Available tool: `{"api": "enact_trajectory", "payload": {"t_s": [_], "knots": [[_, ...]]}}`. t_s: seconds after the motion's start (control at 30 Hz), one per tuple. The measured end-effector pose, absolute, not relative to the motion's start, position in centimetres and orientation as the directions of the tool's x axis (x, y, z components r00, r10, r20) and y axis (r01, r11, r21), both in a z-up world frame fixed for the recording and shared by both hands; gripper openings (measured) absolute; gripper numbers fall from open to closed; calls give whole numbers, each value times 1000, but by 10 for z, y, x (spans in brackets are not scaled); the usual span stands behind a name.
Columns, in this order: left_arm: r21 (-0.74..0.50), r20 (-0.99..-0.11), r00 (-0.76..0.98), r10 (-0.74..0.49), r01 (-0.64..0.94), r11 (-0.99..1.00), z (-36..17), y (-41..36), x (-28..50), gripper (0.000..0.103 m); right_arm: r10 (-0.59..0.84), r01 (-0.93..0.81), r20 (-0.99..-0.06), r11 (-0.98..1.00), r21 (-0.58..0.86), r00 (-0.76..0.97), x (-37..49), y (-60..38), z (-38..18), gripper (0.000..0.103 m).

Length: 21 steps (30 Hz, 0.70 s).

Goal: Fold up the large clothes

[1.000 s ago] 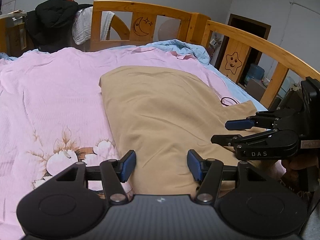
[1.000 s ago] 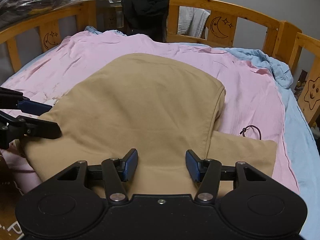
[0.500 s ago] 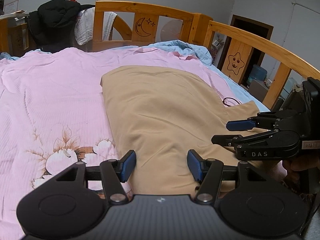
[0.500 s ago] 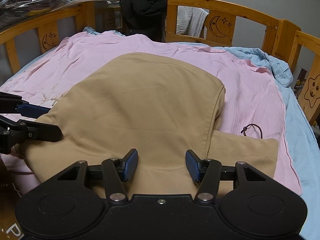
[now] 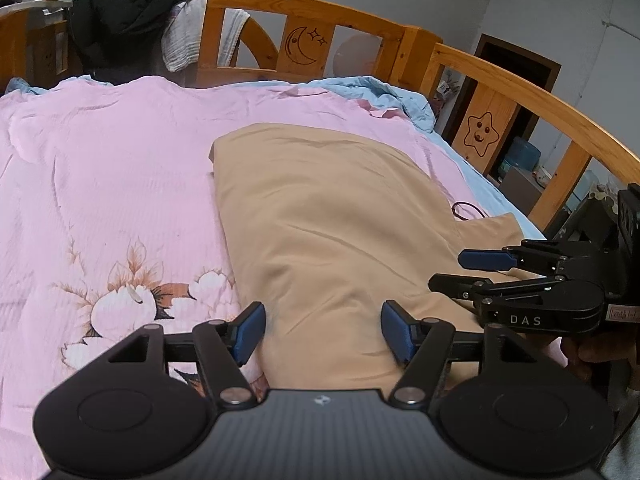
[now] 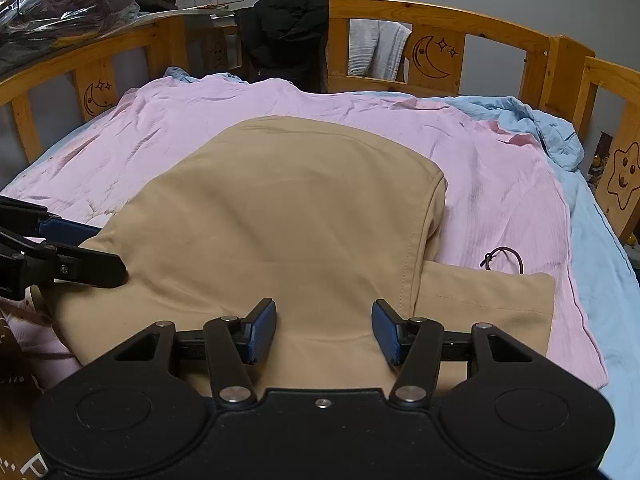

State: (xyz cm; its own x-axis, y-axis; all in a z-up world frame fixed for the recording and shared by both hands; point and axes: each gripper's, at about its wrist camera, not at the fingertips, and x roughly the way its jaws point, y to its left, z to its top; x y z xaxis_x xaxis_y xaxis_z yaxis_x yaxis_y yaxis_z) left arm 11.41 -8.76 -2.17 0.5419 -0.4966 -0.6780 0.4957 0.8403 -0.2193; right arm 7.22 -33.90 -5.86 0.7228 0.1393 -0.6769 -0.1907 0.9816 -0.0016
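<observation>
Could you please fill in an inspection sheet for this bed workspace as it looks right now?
Surface: pink floral quilt over a blue sheet.
Job's things: tan garment lying partly folded on the quilt.
Clutter: dark cord loop beside the garment.
Grippers: left gripper open, jaws just widened; right gripper open; neither grips the cloth.
Cables: nothing seen.
Surroundings: wooden bed rail, black jacket and white towel hung on it.

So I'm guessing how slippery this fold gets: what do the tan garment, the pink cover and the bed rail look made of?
The tan garment looks like a matte woven cloth, perhaps cotton twill: soft creases, a stitched seam, no sheen. The pink cover seems a thin crinkled cotton with fine ribbing and a printed flower. The bed rail is varnished wood, with visible grain, knots and a glossy orange finish.
</observation>
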Motion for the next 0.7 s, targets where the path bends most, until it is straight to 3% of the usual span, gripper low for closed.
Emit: {"api": "enact_trajectory", "payload": {"t_s": [0.27, 0.5, 0.7], "knots": [[-240, -674, 540, -504, 484, 841, -20, -85, 116, 73, 139, -188, -668, 982, -1, 731, 71, -338, -57, 58], [-334, -628, 560, -540, 433, 837, -13, -66, 127, 97, 148, -128, -607, 989, 76, 781, 68, -355, -44, 81], [-385, -647, 526, -552, 400, 832, -21, -59, 142, 101, 108, -18, -589, 987, 157, 801, 74, -386, -37, 95]]}}
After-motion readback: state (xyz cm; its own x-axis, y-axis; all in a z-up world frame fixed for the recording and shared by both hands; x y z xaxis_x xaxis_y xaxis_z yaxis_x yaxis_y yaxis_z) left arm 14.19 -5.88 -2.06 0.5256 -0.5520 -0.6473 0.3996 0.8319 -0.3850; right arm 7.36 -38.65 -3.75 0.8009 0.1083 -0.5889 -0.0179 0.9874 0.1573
